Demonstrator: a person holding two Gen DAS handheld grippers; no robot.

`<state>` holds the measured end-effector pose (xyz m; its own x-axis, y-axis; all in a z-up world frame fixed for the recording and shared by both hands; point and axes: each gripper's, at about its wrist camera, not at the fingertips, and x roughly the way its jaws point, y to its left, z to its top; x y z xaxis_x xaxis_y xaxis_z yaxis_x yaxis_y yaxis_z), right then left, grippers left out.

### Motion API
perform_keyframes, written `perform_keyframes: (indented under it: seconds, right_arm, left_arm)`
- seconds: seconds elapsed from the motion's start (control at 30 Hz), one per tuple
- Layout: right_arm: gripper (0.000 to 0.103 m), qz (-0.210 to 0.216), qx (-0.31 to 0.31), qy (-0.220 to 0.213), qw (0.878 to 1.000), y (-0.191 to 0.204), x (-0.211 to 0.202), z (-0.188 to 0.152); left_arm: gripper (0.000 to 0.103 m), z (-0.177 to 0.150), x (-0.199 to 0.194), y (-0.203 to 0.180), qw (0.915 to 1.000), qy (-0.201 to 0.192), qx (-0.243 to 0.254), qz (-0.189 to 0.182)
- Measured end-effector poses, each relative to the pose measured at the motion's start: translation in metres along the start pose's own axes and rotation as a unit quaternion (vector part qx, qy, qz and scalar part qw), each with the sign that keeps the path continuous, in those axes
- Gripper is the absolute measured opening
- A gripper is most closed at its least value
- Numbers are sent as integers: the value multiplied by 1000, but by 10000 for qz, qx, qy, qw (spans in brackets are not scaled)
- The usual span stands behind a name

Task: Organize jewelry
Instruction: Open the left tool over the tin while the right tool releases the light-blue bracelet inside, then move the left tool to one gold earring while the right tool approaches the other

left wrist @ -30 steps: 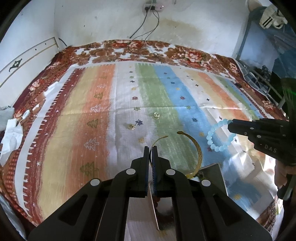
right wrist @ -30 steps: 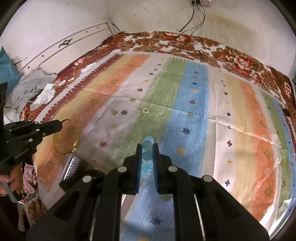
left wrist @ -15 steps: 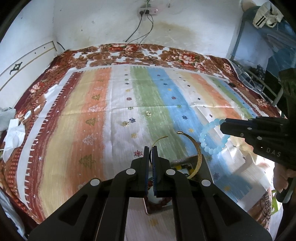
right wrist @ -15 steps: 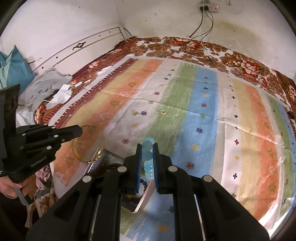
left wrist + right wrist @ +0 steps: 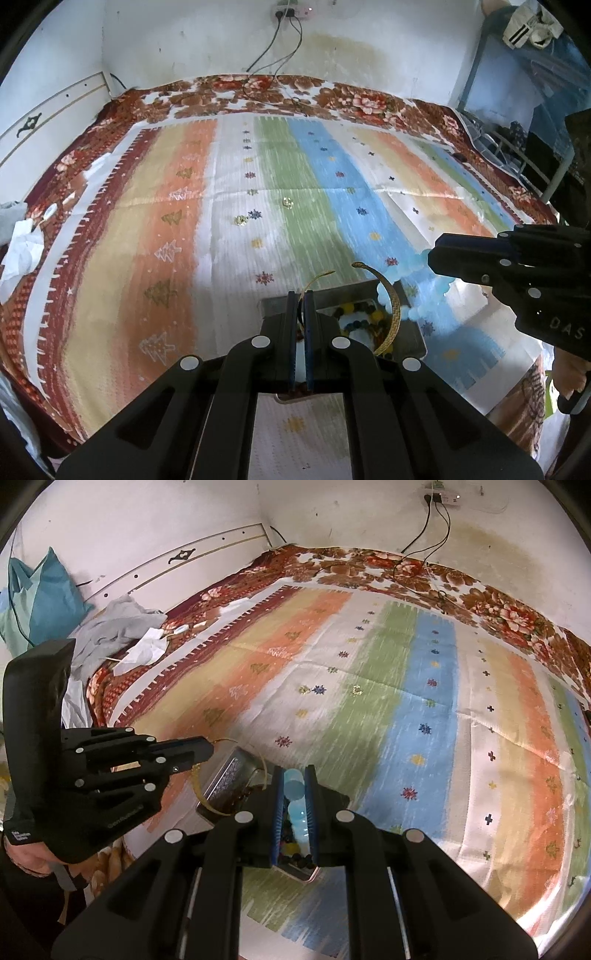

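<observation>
My left gripper [image 5: 301, 295] is shut on a thin gold bangle [image 5: 392, 314], which hangs over an open metal jewelry box [image 5: 415, 332] holding dark and yellow beads. From the right comes my right gripper [image 5: 430, 258], shut on a pale blue bead bracelet [image 5: 424, 291] that dangles by the box's right edge. In the right wrist view the blue bracelet [image 5: 295, 801] sits between the right gripper's [image 5: 294, 771] pads, above the box [image 5: 231, 779]. There the left gripper [image 5: 210, 751] holds the gold bangle [image 5: 199, 794] over the box's left side. Two small gold pieces [image 5: 287, 201] [image 5: 241, 220] lie farther up the striped cloth.
A striped cloth [image 5: 147, 240] covers a floral bedspread [image 5: 362, 99]. Crumpled white tissue [image 5: 22, 243] and grey cloth [image 5: 114, 624] lie at the left edge, with a blue bag [image 5: 44, 590] by the wall. Cables [image 5: 280, 40] hang from a wall socket. A person's hand [image 5: 26, 860] grips the left handle.
Both grippers have drawn back toward the near edge with their bracelets. The metal box has come into full view beneath them, and the right gripper now sits closer to the left one.
</observation>
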<state>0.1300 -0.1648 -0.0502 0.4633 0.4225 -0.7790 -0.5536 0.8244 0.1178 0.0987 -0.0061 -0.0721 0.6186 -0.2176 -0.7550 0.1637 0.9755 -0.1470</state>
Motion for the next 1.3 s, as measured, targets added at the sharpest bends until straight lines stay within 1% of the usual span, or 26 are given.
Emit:
perform_keyframes:
  seconds: [0.23, 0.37, 0.4, 0.43, 0.47, 0.5, 0.93, 1.03, 1.3]
  right_arm:
    - [13, 8, -2, 72, 10000, -1, 2, -3]
    - [13, 83, 65, 113, 9999, -4, 2, -2]
    - [13, 100, 58, 117, 9999, -4, 3, -2]
    - [13, 107, 65, 115, 9999, -4, 3, -2]
    - [13, 111, 75, 117, 9998, -4, 3, -1]
    - [13, 123, 94, 105, 9998, -5, 3, -1]
    - [14, 105, 139, 125, 9998, -10, 5, 0]
    - [23, 71, 179, 146, 9997, -12, 9, -1]
    - [24, 40, 214, 222, 9995, -22, 24, 9]
  left_arm:
    - [3, -1, 4, -5, 10000, 35, 48, -40]
    - [4, -1, 5, -6, 9999, 59, 74, -45]
    - [8, -1, 6, -8, 9998, 91, 145, -78]
    - [18, -2, 7, -9, 9998, 94, 187, -52]
    - [22, -2, 7, -9, 9998, 74, 189, -2]
    - [23, -3, 7, -8, 9998, 77, 168, 0]
    - [23, -1, 5, 1, 9999, 76, 102, 53]
    - [23, 0, 7, 6, 9999, 85, 80, 60]
    - [23, 12, 19, 22, 9998, 144, 28, 126]
